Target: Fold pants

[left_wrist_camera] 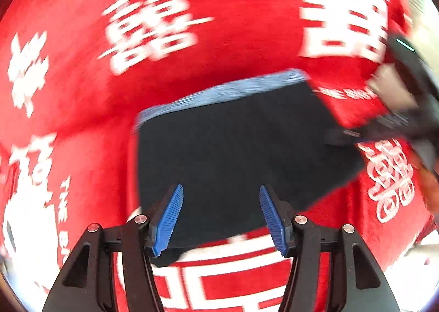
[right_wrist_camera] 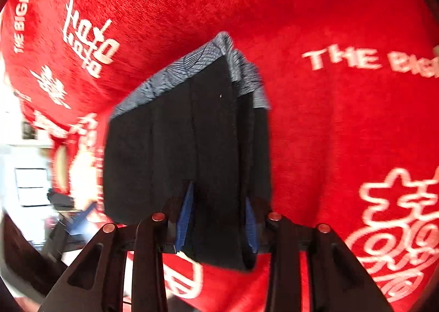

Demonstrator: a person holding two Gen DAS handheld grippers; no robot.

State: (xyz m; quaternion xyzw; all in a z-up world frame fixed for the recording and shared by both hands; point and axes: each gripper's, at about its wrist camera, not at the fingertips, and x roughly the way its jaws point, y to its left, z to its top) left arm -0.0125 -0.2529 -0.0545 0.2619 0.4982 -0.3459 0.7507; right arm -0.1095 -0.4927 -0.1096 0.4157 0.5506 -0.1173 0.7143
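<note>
red cloth [left_wrist_camera: 233, 45] is being used as work surface. pants [left_wrist_camera: 236, 152], already folded small, are lying on it, one edge being held by right gripper [right_wrist_camera: 219, 218], fingers pinching thick fold. left gripper [left_wrist_camera: 221, 218] is being held wide open, empty, above near edge. judged soft, light, limp; layers best gripped together at folded edge.

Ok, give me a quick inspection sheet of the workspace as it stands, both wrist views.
Surface: red plush cloth with white lettering, covering all the surface in view.
Job's things: dark navy folded pants with a blue-grey patterned waistband, in a compact stack of layers.
Clutter: nothing seen.
Grippers: left gripper open above the pants' near edge, holding nothing; right gripper closed on the pants' edge, blue pads against the stack.
Cables: nothing seen.
Surroundings: bright, blurred room past the cloth's left edge in the right wrist view; details unreadable.
</note>
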